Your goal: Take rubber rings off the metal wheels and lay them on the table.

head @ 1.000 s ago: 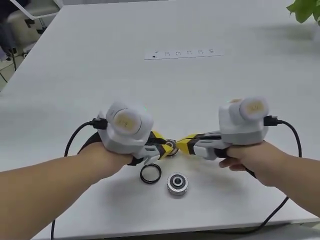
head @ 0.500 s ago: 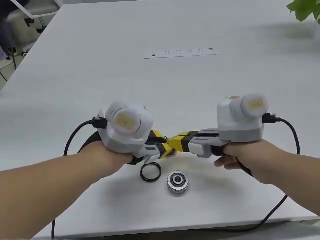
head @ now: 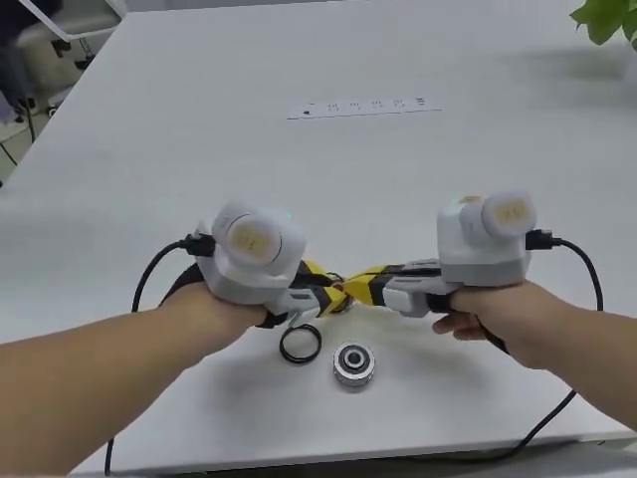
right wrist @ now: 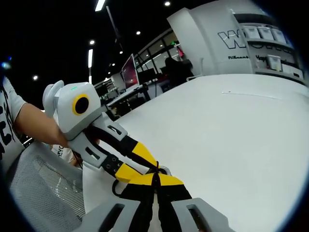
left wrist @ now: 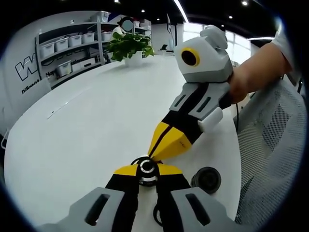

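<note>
Metal wheel (left wrist: 146, 170), rubber ring (left wrist: 139, 160) on it, clamped in left gripper (head: 333, 294) just above the table (head: 398, 159).
Right gripper (head: 349, 288) squeezed closed, tips touching that wheel's rim; hold on ring not discernible. On table below: loose ring (head: 300, 345), second wheel (head: 353, 363) just beside it.

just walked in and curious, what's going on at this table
A person holds a gripper in each hand over a white table. The left gripper is clamped on a small metal wheel. The right gripper has its jaws closed at that wheel's rim, apparently working at its black rubber ring. A loose black rubber ring lies on the table beside a second metal wheel.
</note>
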Available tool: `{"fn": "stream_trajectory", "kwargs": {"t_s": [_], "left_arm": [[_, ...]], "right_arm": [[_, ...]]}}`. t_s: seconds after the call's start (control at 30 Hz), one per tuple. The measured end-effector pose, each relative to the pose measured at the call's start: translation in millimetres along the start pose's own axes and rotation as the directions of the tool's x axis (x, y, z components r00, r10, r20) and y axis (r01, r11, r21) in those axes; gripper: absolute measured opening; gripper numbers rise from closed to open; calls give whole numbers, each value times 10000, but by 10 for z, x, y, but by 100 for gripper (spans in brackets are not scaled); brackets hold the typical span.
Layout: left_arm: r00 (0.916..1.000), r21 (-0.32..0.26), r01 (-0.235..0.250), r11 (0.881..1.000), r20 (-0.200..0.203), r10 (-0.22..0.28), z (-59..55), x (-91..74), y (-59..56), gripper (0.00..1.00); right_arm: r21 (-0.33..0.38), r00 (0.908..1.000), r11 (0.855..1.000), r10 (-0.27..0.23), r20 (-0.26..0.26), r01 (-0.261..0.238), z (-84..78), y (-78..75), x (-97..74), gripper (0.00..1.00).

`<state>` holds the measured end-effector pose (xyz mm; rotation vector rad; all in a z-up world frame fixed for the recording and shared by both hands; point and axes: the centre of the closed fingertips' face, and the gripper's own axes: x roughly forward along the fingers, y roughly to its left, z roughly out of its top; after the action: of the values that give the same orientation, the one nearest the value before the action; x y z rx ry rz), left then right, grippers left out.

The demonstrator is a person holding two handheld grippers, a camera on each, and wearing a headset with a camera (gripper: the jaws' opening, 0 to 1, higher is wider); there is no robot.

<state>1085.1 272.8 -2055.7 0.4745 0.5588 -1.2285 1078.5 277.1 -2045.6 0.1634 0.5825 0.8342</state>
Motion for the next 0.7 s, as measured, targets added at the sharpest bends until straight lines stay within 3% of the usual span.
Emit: {"fn": "stream_trajectory", "kwargs": {"t_s": [0.2, 0.43, 0.7], "left_arm": [[9997, 219, 251, 9994, -47, -250, 25, -33, -43, 14], [9982, 100, 389, 9992, 445, -393, 126, -181, -72, 18], [9934, 30, 377, 9993, 1083, -378, 227, -463, -93, 25]], "right_arm": [[22, 10000, 10000, 6, 84, -6, 24, 15, -15, 0], [115, 9997, 9999, 85, 235, -88, 72, 68, -40, 0], [208, 9988, 9995, 235, 419, -244, 131, 137, -69, 0]]}}
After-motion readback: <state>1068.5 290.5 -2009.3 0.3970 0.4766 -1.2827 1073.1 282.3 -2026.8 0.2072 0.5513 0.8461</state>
